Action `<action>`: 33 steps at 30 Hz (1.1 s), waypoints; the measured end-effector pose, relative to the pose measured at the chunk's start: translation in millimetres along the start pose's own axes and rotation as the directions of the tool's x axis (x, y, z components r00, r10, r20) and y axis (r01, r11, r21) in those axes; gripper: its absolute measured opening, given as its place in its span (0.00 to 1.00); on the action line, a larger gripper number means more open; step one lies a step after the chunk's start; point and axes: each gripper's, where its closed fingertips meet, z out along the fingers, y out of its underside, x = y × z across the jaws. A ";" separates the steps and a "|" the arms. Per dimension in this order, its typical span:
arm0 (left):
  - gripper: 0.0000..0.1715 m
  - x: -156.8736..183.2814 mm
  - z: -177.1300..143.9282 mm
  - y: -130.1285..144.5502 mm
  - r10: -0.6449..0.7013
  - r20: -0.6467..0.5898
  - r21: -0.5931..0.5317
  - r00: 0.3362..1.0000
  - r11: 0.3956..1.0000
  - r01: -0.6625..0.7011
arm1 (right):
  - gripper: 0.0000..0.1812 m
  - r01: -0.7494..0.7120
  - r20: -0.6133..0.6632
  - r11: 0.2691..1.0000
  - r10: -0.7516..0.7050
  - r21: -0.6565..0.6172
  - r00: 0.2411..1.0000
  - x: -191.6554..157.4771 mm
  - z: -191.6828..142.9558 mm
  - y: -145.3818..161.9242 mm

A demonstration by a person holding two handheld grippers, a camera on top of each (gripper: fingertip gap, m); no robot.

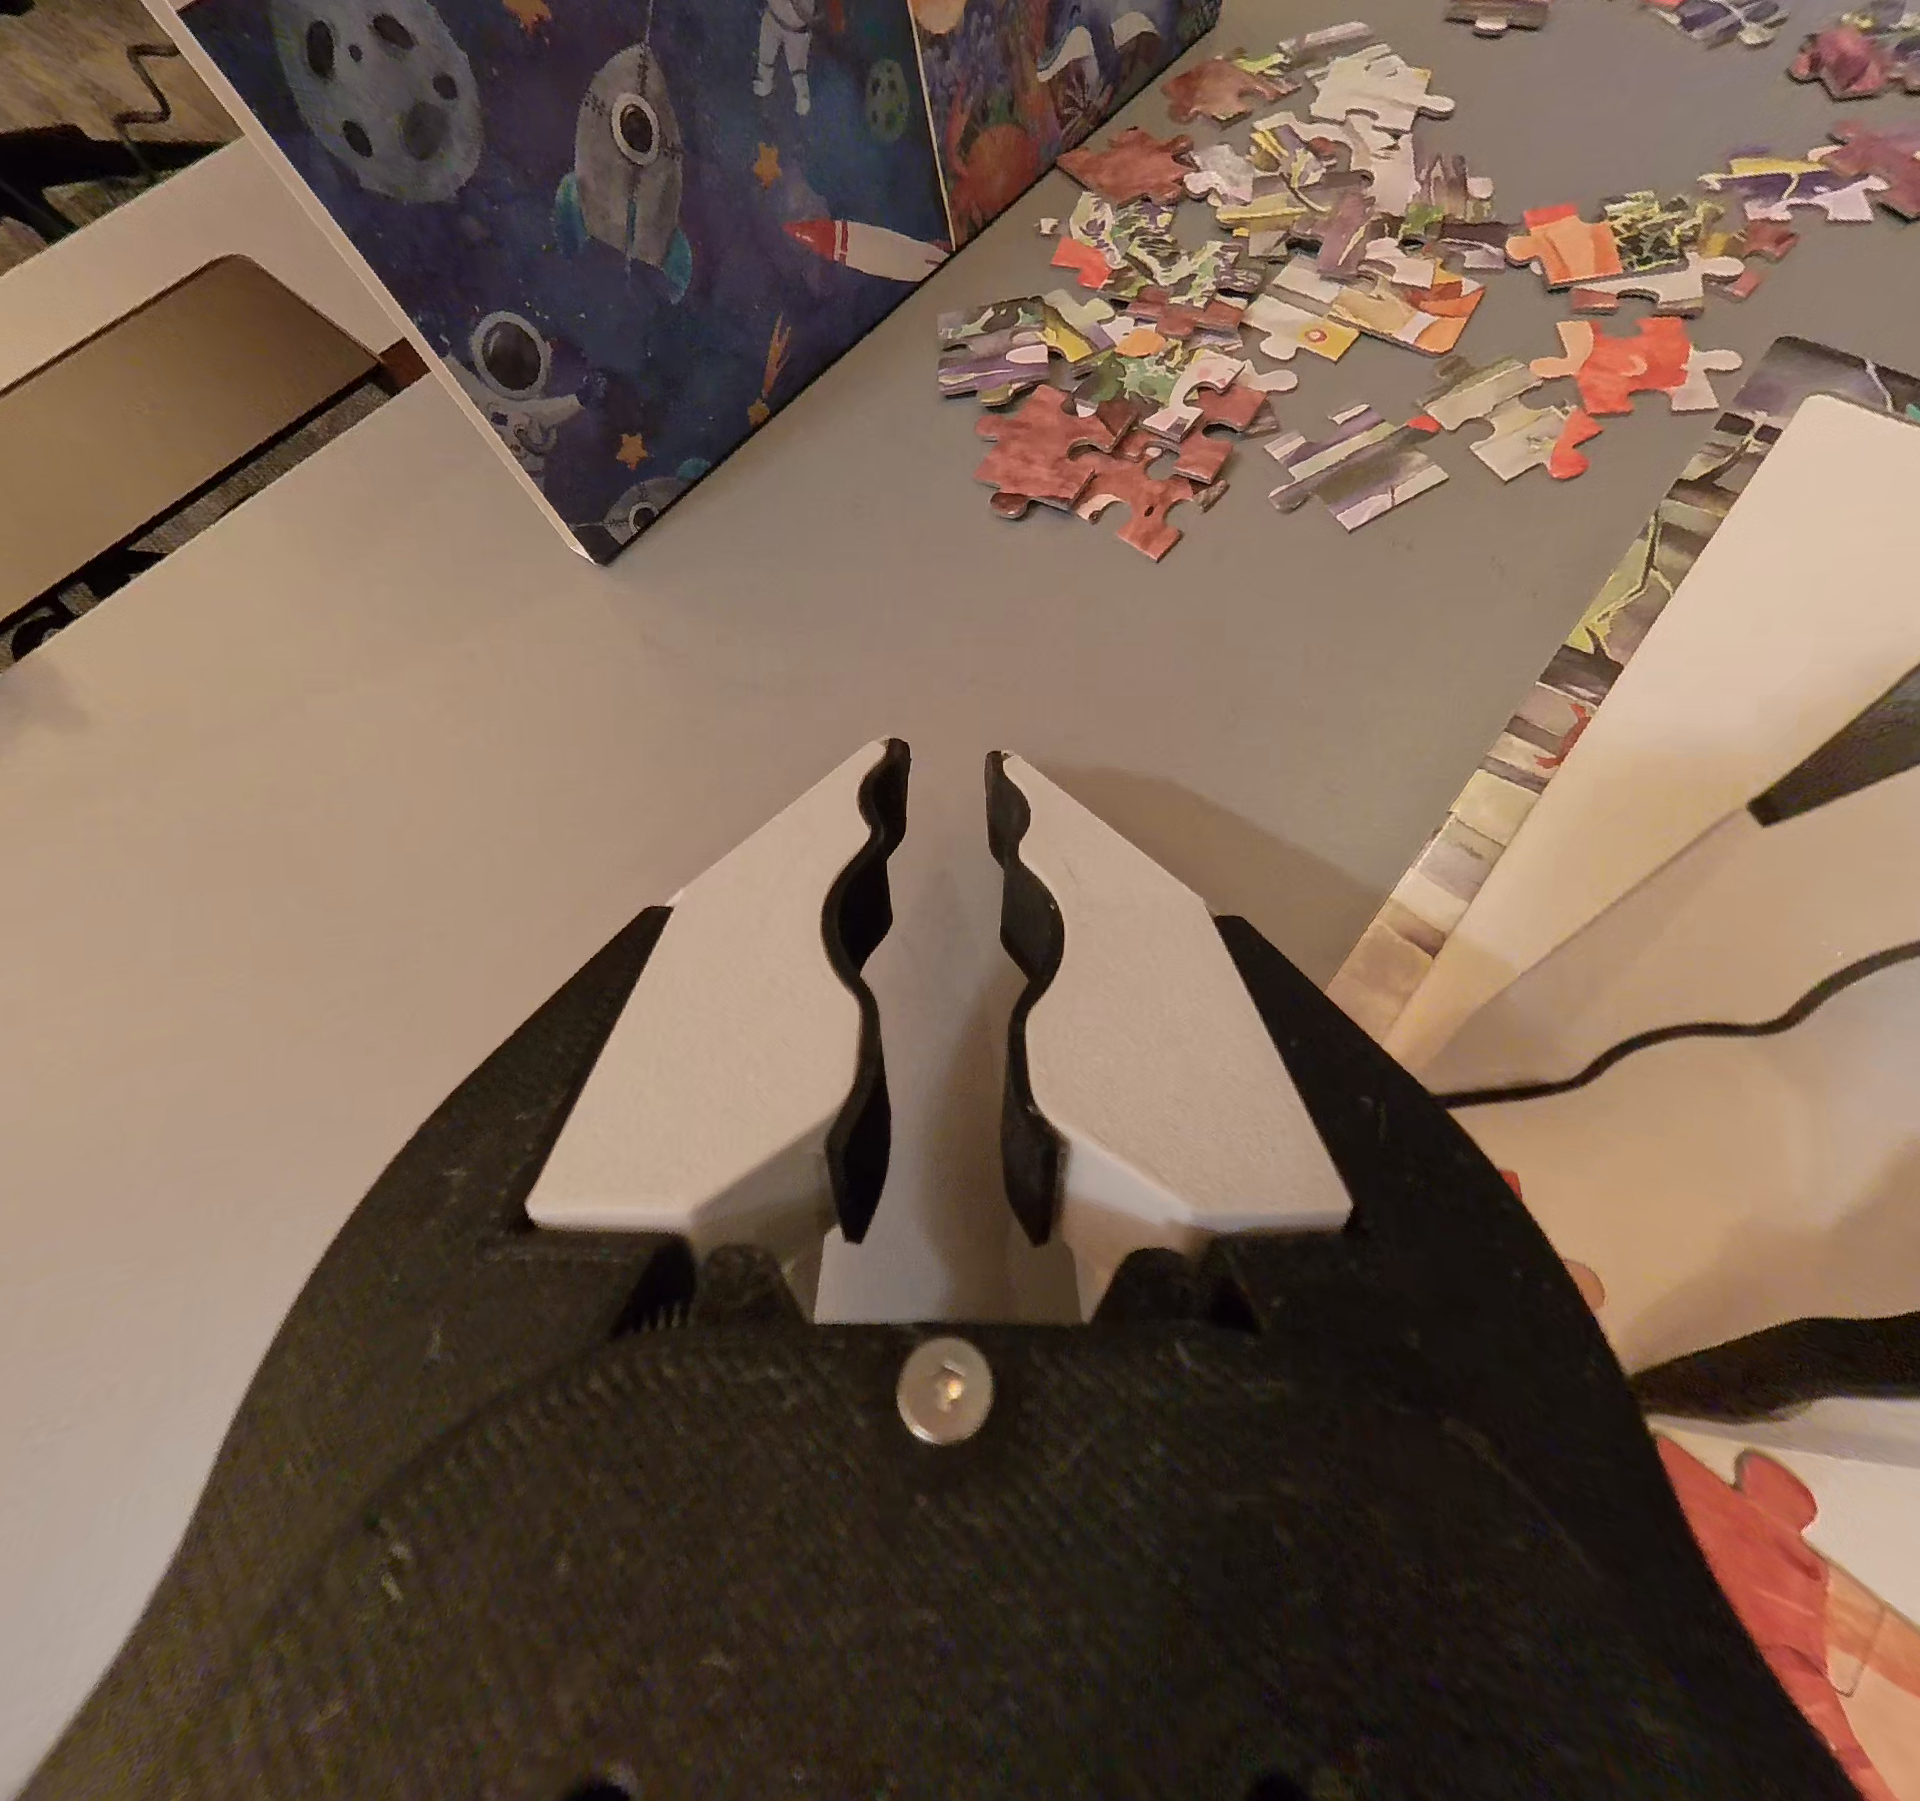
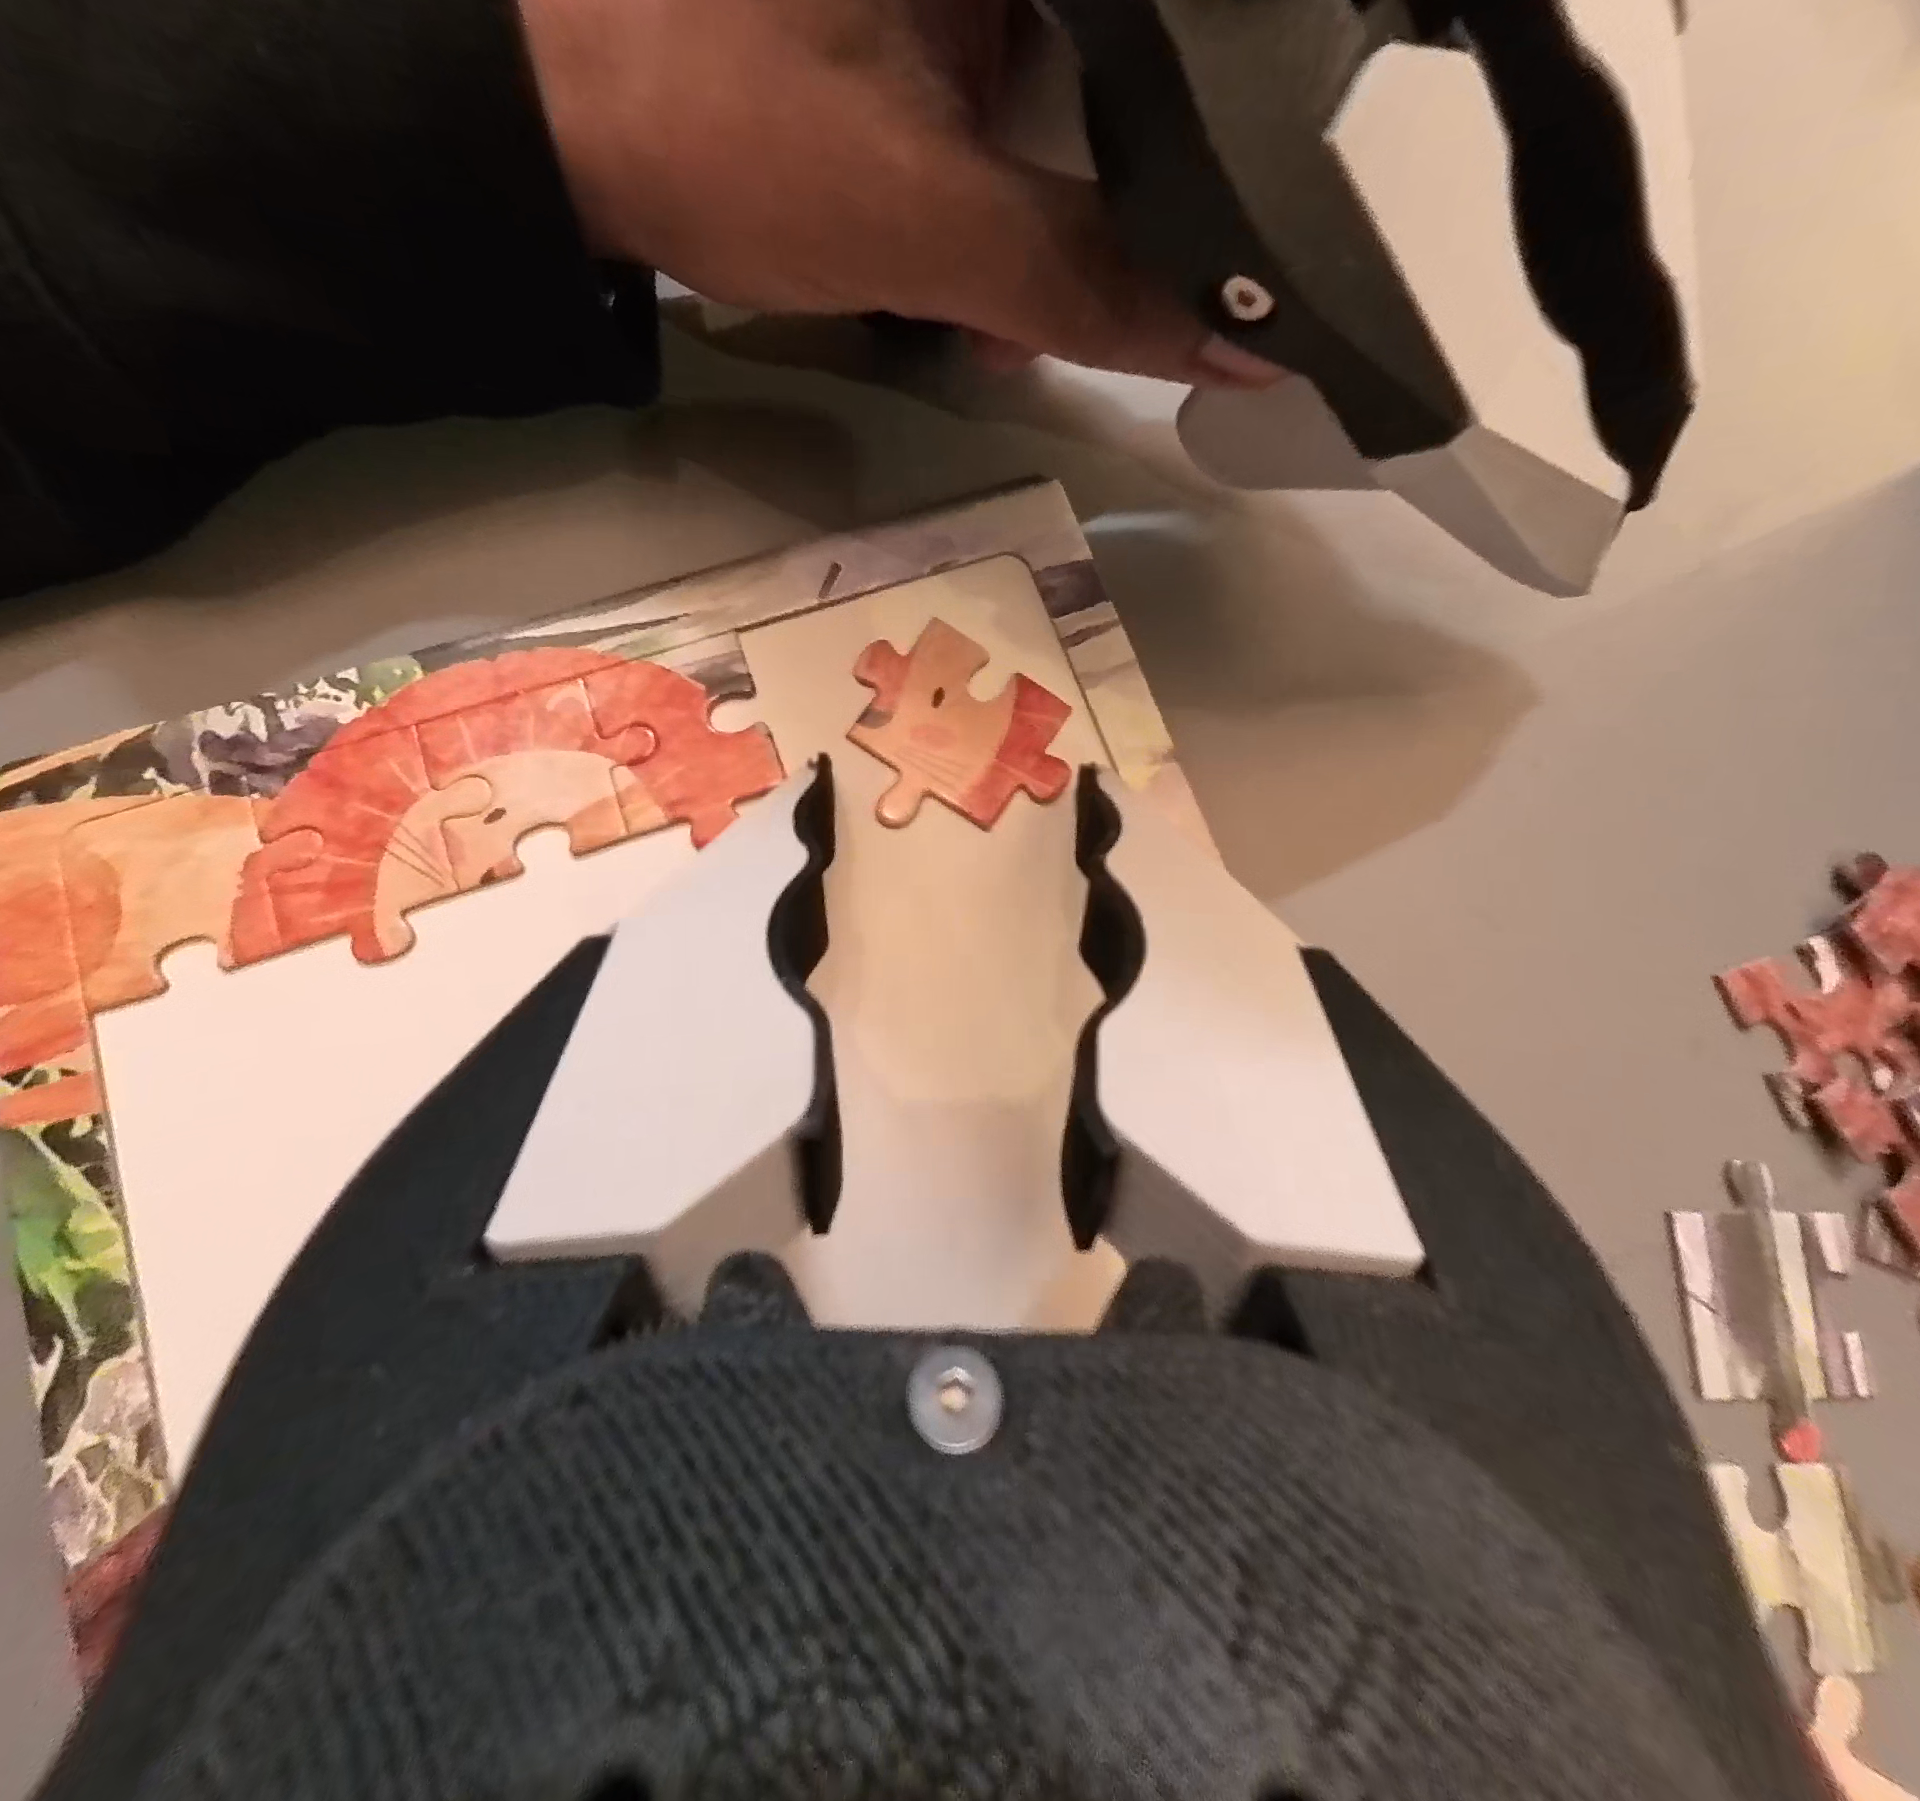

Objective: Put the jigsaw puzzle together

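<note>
Right gripper hovers, fingers spread, over a loose puzzle piece; left gripper fingers slightly parted, empty.

A grey table carries a picture-printed box, scattered loose puzzle pieces and the puzzle tray.

Puzzle tray: lower part hidden behind the right gripper's body; left side cut by the frame edge.
Loose pieces: smeared by blur at the right edge, pictures unreadable.
Left gripper: top cut off; fingers' gap perhaps narrow from this side.
Illustrated box: top cropped.
Cable: runs out of frame right.
</note>
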 end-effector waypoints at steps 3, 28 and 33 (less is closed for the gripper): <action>0.08 0.0 0.0 0.0 0.000 0.000 0.000 1.000 1.000 0.000 | 0.24 -0.006 0.006 1.000 0.006 0.001 1.000 -0.9 2.8 0.9; 0.08 0.4 0.4 0.5 0.008 0.003 -0.004 1.000 1.000 -0.008 | 0.02 -0.035 0.099 0.999 0.037 -0.024 0.994 0.8 -6.1 11.6; 0.08 0.6 0.4 0.6 0.010 0.003 -0.004 1.000 1.000 -0.010 | 0.02 -0.030 0.122 0.999 0.034 -0.030 0.992 -0.9 -10.2 15.5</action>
